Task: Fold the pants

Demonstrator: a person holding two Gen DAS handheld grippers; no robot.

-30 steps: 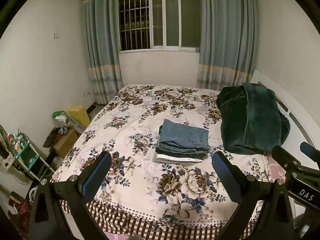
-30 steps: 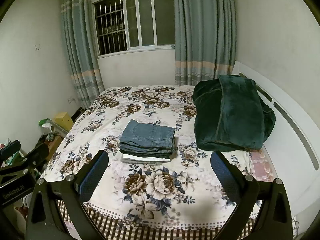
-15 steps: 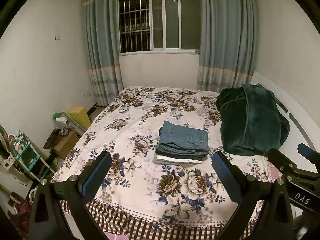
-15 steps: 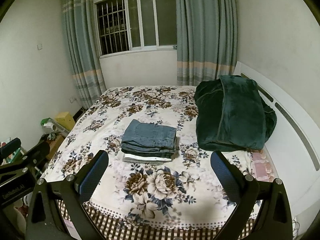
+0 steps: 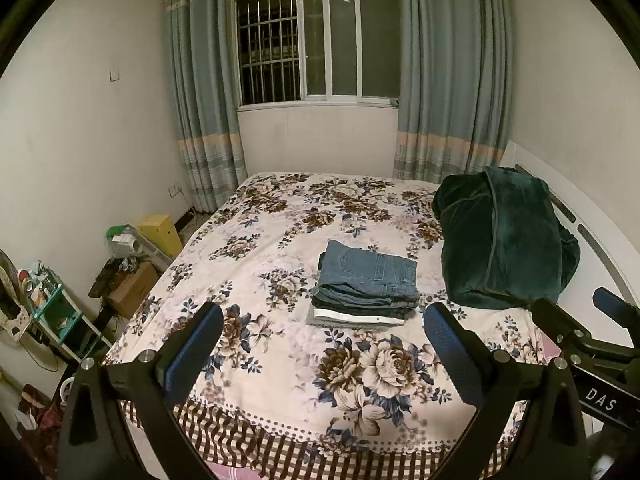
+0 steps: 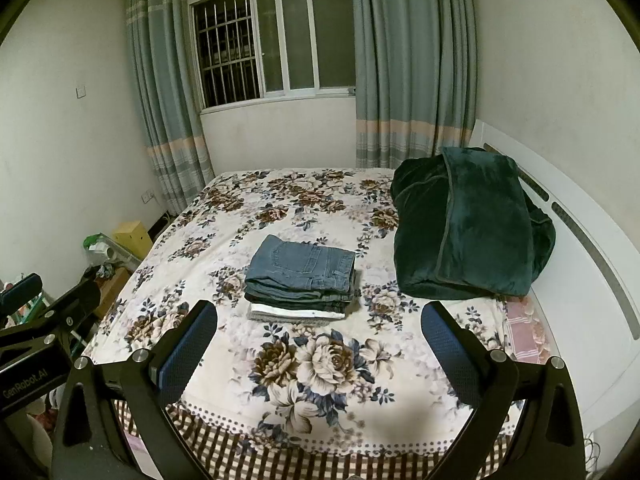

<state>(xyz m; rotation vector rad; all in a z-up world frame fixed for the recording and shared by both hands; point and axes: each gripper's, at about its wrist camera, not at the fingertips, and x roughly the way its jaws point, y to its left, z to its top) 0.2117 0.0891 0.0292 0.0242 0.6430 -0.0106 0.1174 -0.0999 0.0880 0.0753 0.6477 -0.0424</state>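
A stack of folded pants lies in the middle of the floral bed, blue jeans on top, a white garment near the bottom. My left gripper is open and empty, held back over the foot of the bed, well short of the stack. My right gripper is likewise open and empty at the foot of the bed. In the left wrist view the right gripper shows at the right edge; in the right wrist view the left gripper shows at the left.
A dark green plush blanket is heaped at the bed's right side against the white headboard. Boxes, a yellow box and a small shelf crowd the floor left of the bed. Curtains and a barred window fill the far wall.
Both views have drifted back and slightly up, so the bed and stack sit a little lower and farther. Both grippers stay open; the stack has not moved.
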